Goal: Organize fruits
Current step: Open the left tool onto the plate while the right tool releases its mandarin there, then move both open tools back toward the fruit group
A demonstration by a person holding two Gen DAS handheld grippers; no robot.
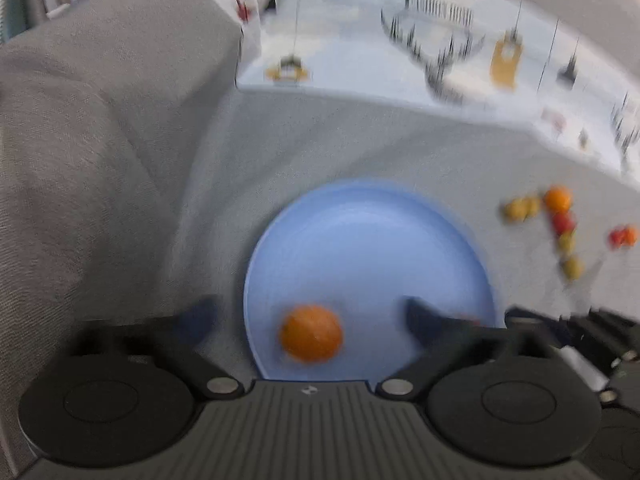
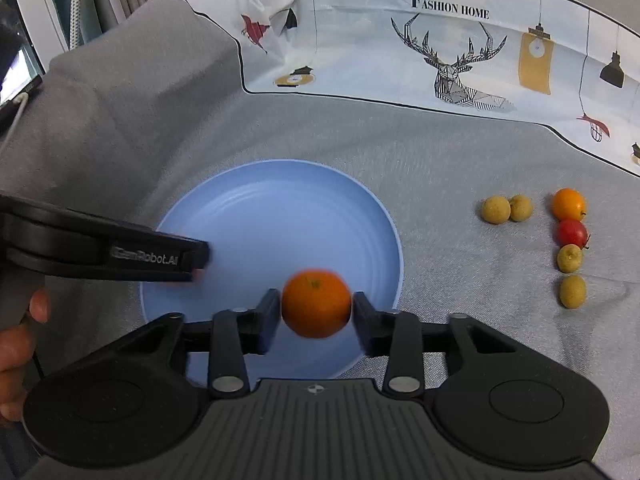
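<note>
- Grey cloth (image 2: 440, 152) covered the whole table, with a printed sheet (image 2: 360, 52) (deer, lamps, "FASHION HOME") spread along the far edge.
- Blue plate (image 2: 272, 200) sat on the cloth around the middle, closer to the near edge than to the sheet.
- Right gripper (image 2: 316, 308) hung over the plate's near side. Its fingers were partly spread with the orange (image 2: 316, 304) in between, and the pads sat right beside its two sides. The orange looked smeared while the fingers looked sharp, so it didn't read as a firm pinch to me.
- Left gripper (image 1: 308, 314) came in over the plate's left rim, held by a hand (image 2: 16, 344). Its fingers were spread wide. In its own very blurry view the orange showed in the gap and touched neither finger.
- Toward the table's right edge, well clear of the plate, a second orange (image 2: 568, 203) headed a little column. A red fruit (image 2: 572, 233) touched it from below.
- Two yellowish fruits (image 2: 569, 258) carried on that column toward the near edge.
- A touching pair of yellowish fruits (image 2: 496, 209) lay just left of the second orange.
</note>
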